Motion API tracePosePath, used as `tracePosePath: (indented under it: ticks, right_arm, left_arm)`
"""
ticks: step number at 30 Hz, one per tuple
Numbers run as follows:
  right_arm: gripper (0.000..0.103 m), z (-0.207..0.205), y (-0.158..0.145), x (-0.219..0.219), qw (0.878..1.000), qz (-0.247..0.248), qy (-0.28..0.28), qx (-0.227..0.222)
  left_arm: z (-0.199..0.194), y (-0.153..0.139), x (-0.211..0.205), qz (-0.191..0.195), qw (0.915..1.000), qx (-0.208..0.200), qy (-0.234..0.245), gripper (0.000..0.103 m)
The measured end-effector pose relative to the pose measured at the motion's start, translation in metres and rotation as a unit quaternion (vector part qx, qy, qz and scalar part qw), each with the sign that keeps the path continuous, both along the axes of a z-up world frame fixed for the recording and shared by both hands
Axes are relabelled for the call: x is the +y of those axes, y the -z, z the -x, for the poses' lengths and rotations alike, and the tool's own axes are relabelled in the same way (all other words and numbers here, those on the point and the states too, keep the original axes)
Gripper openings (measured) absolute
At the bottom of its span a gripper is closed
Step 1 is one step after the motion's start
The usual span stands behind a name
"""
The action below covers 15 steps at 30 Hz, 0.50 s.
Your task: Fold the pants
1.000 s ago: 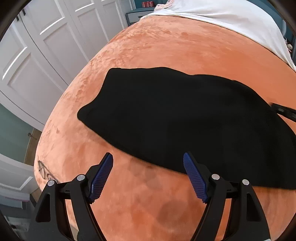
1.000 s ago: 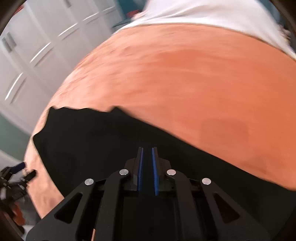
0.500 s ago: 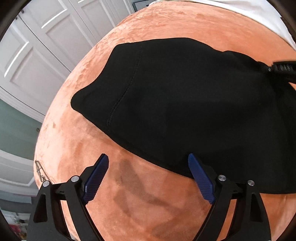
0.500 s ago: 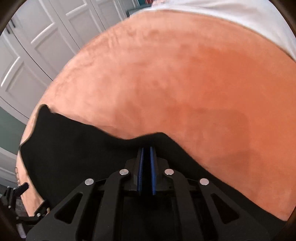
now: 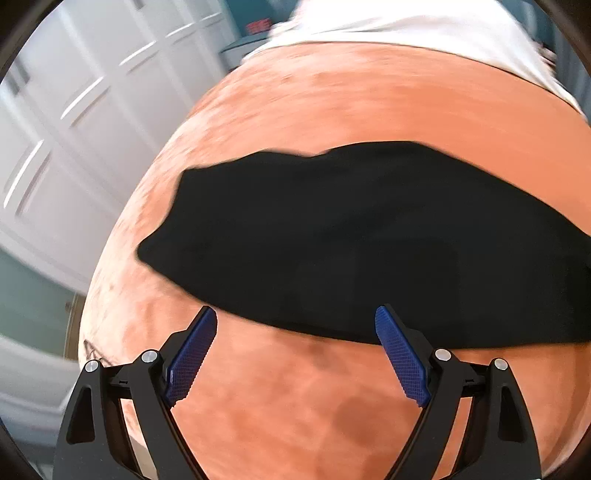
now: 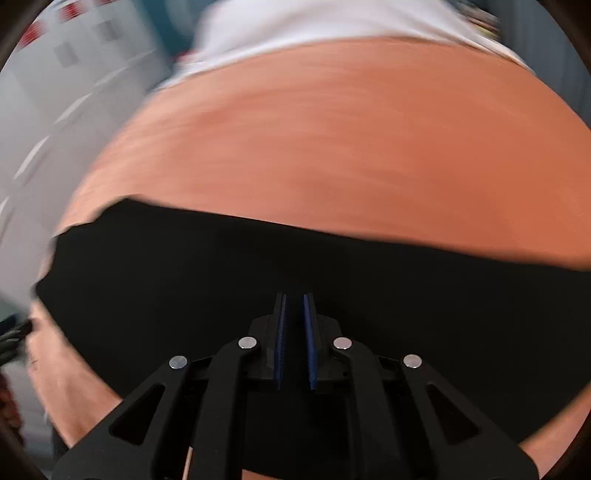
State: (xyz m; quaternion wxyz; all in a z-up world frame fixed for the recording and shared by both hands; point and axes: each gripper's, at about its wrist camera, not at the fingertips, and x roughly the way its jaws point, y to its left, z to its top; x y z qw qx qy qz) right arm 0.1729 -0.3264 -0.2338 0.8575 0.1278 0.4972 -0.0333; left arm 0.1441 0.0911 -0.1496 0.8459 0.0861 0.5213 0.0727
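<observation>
The black pants (image 5: 351,243) lie folded flat on an orange blanket (image 5: 369,103). My left gripper (image 5: 295,321) is open and empty, its blue pads at the near edge of the pants. In the right wrist view the pants (image 6: 184,280) fill the lower half. My right gripper (image 6: 295,306) hovers over them with its pads nearly together, a thin gap between them. No cloth shows between the pads. The view is blurred by motion.
White panelled wardrobe doors (image 5: 74,122) stand to the left of the bed. A white sheet (image 5: 424,26) covers the far end of the bed. The left gripper's tip shows at the left edge of the right wrist view (image 6: 14,332).
The right gripper's pads have parted slightly and the raised fold of cloth has dropped flat. Both cameras have pulled back; the pants' far edge now lies straighter.
</observation>
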Motion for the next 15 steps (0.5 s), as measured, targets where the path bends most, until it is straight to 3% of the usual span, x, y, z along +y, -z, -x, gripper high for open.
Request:
tracePosePath:
  ticks: [2,4,5,6,8,9,15]
  right_arm:
    - [0.000,0.017,0.000,-0.079,0.998,0.001,0.057,-0.010]
    - [0.009,0.030,-0.014,-0.117,0.992,0.026,0.122,-0.013]
    - [0.010,0.036,-0.023,-0.130,0.991,0.013,0.128,-0.032]
    - [0.011,0.044,-0.033,-0.143,0.991,-0.003,0.121,-0.052]
    - [0.048,0.053,-0.039,-0.154,0.992,0.005,0.110,-0.066]
    - [0.052,0.054,-0.039,-0.153,0.993,0.010,0.097,-0.067]
    - [0.052,0.035,-0.030,-0.117,0.996,0.060,-0.024,-0.062]
  left_arm:
    - [0.007,-0.010,-0.033,0.004,0.9996,-0.001,0.027,0.085]
    - [0.013,-0.018,-0.063,0.017,0.9986,0.002,0.051,0.085]
    - [0.016,-0.022,-0.077,0.023,0.9980,0.003,0.060,0.085]
    - [0.019,-0.026,-0.088,0.027,0.9975,0.003,0.065,0.085]
    - [0.025,-0.031,-0.111,0.038,0.9961,0.005,0.079,0.085]
    - [0.027,-0.033,-0.122,0.040,0.9955,0.005,0.086,0.085]
    - [0.038,-0.038,-0.167,0.015,0.9921,-0.001,0.125,0.085]
